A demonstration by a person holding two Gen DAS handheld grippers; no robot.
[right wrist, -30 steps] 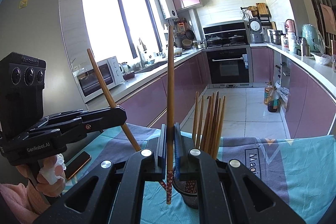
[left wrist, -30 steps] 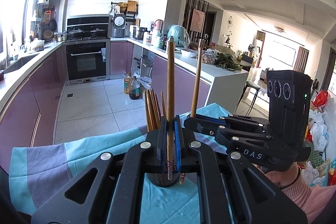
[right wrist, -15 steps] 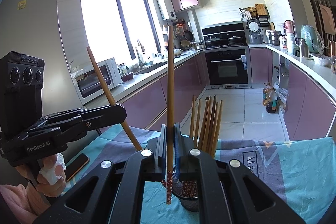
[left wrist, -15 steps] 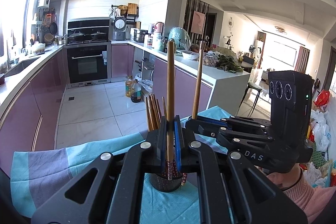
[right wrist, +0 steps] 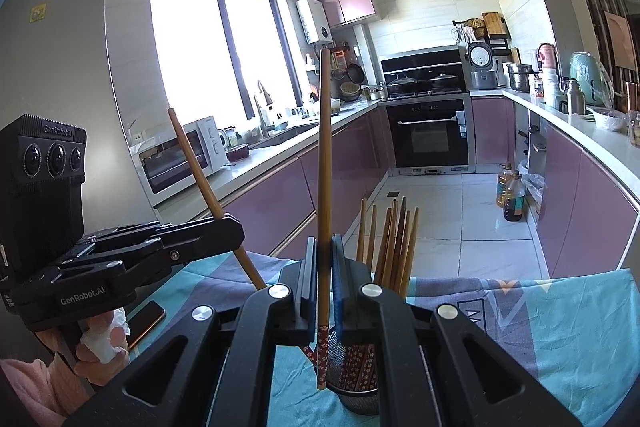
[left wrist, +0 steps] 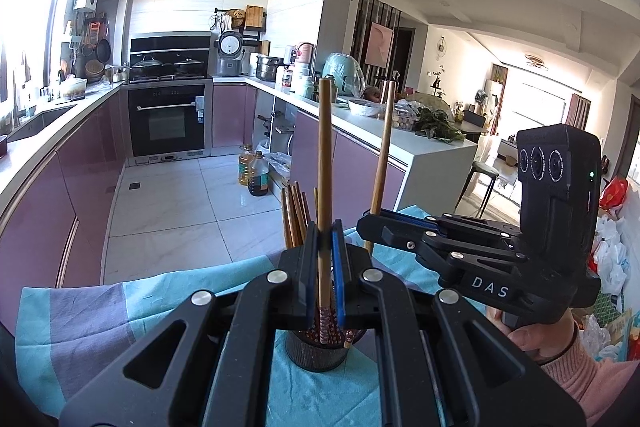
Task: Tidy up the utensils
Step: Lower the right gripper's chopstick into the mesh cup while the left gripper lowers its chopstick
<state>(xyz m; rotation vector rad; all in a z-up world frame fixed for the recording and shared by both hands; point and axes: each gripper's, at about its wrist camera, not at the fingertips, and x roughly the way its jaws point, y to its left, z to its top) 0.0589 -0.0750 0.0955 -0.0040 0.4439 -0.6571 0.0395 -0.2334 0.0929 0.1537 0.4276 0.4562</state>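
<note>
In the left wrist view my left gripper (left wrist: 325, 239) is shut on an upright wooden chopstick (left wrist: 324, 167). Its patterned red end hangs over a dark mesh holder (left wrist: 316, 353) that holds several chopsticks (left wrist: 294, 215). To the right, my right gripper (left wrist: 372, 223) is shut on a second chopstick (left wrist: 382, 147). In the right wrist view my right gripper (right wrist: 325, 255) clamps its upright chopstick (right wrist: 325, 167) just left of the holder (right wrist: 358, 393) and its chopsticks (right wrist: 390, 243). The left gripper (right wrist: 236, 231) holds its chopstick (right wrist: 200, 167) tilted.
A teal and grey cloth (right wrist: 560, 327) covers the table. A phone (right wrist: 146, 321) lies at its left edge, near the person's hand (right wrist: 100, 347), which holds a tissue. Beyond the table are a tiled floor, purple cabinets and oil bottles (left wrist: 256, 173).
</note>
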